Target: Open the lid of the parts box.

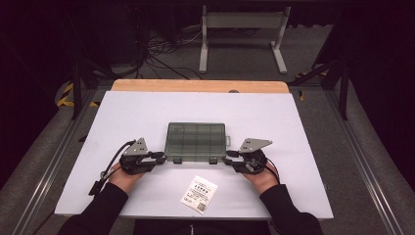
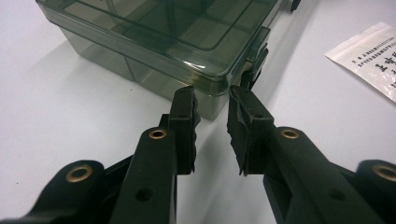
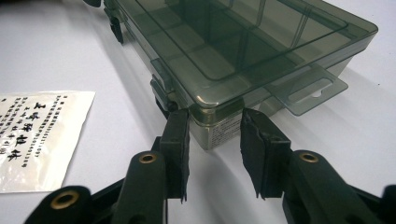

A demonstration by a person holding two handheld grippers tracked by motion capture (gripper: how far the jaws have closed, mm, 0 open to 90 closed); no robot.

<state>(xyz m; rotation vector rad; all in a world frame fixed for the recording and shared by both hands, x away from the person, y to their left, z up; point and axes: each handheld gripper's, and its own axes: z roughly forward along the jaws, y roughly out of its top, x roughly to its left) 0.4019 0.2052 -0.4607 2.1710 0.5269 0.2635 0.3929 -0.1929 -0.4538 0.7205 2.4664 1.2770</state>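
Note:
A smoky transparent compartment box [image 1: 195, 139] lies with its lid down in the middle of the white table; its cells look empty [image 3: 233, 42]. My left gripper [image 1: 164, 157] is at the box's near left corner. In the left gripper view [image 2: 212, 98] the two black jaw tips straddle that rounded corner [image 2: 210, 86] and touch its walls. My right gripper [image 1: 226, 159] is at the near right corner, and in the right gripper view [image 3: 215, 116] its tips sit against both sides of that corner [image 3: 217, 109]. Each gripper is held low, in one of the person's hands.
A small white printed sachet [image 1: 198, 194] lies flat near the table's front edge, between the two hands. Two dark latches [image 1: 177, 160] hang on the box's near side, and a clear hang tab [image 3: 308, 88] sticks out on its right. A wooden strip [image 1: 195, 86] borders the far edge.

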